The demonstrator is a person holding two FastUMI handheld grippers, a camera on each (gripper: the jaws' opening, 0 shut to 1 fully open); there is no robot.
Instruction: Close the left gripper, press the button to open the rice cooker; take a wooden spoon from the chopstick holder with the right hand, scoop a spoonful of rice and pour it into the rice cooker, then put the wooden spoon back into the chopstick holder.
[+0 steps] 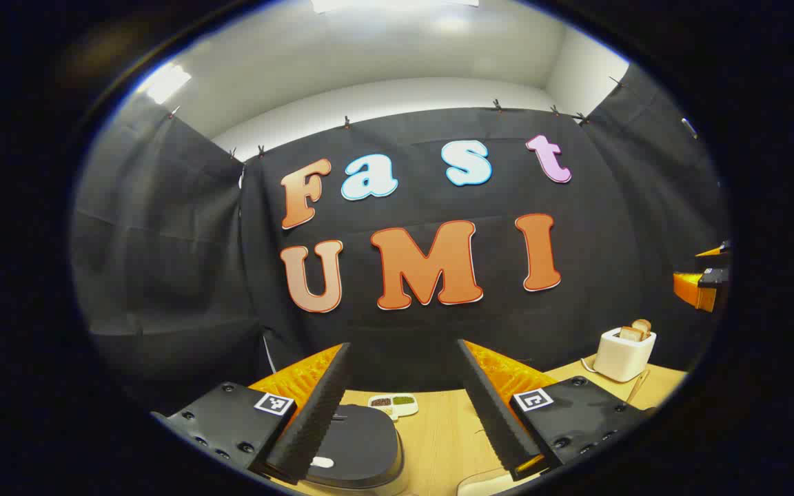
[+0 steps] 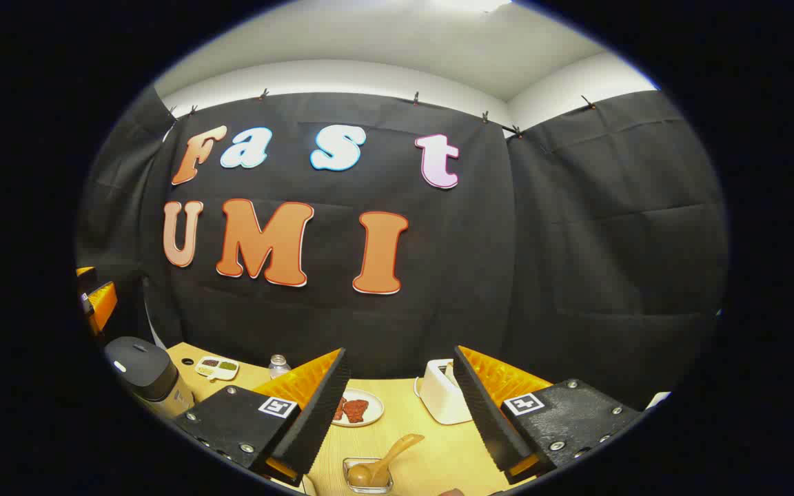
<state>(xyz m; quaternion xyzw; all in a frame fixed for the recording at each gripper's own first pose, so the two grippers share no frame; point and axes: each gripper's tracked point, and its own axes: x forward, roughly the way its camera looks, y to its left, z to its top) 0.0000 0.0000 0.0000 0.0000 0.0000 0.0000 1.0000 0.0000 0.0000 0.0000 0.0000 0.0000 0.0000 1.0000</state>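
At the far left of the right gripper view the rice cooker (image 2: pixel 143 372) stands on the wooden table (image 2: pixel 438 455), its dark lid down, so the opening step looks not yet done. In the left gripper view the same cooker's lid (image 1: pixel 362 448) lies low and near, just under the left gripper (image 1: pixel 407 413), whose fingers stand well apart with nothing between them. The task asks that this gripper be closed before it presses, so I judge that closing is the step in hand; the pale oblong mark at the near edge of the lid (image 1: pixel 321 462) may be the release button, though it is too small to be sure. The next move calls for bringing the fingers together and lowering their tips squarely onto that button. Behind the cooker a small divided dish (image 1: pixel 393 404) holds dark and green grains. Moving right, the right gripper (image 2: pixel 397 420) is likewise spread wide and empty, hovering over the table. Between its fingers, near the bottom, a wooden spoon (image 2: pixel 380 463) rests in a small clear container (image 2: pixel 367 475), bowl down and handle tilted up to the right; whether that is the chopstick holder I cannot tell. Beyond it lies a white plate (image 2: pixel 358 410) of reddish food, and farther right a white toaster (image 2: pixel 440 399).
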